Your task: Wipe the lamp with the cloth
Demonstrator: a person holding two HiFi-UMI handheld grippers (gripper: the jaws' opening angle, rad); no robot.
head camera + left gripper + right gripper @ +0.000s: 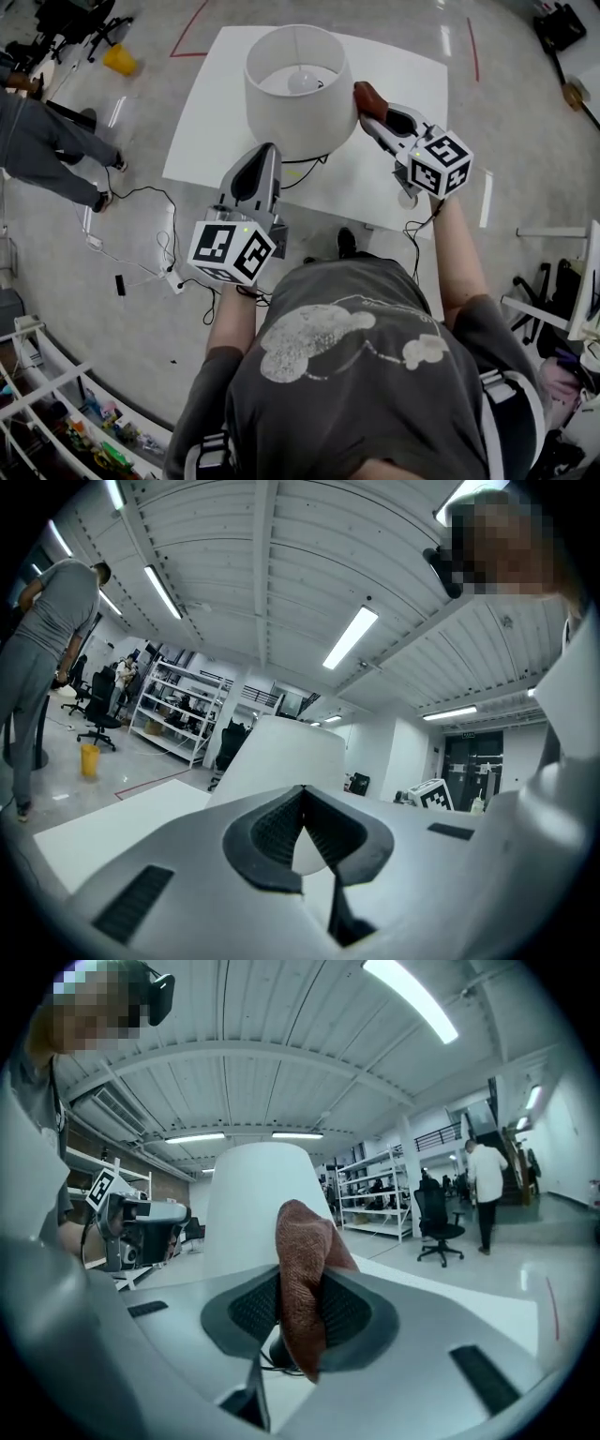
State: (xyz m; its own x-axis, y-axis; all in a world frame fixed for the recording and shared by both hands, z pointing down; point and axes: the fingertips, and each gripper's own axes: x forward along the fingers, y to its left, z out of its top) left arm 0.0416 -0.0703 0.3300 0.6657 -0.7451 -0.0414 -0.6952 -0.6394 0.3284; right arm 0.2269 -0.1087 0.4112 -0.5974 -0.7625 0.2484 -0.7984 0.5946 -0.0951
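Note:
A lamp with a white drum shade point(298, 89) stands on the white table point(398, 70), its bulb visible from above. My right gripper point(372, 108) is shut on a brown cloth point(367, 95), which is held close against the shade's right side. In the right gripper view the cloth point(302, 1269) sticks up between the jaws, with the shade point(255, 1208) just behind it. My left gripper point(265, 152) points at the shade's lower front edge, a little short of it. Its jaws meet at the tips and hold nothing, and the shade point(286, 757) rises beyond them.
A black cable point(302, 171) runs from the lamp's foot over the table's front edge to the floor. A person point(42, 141) stands at the left near a yellow bin point(120, 60). Shelving point(66, 412) fills the lower left.

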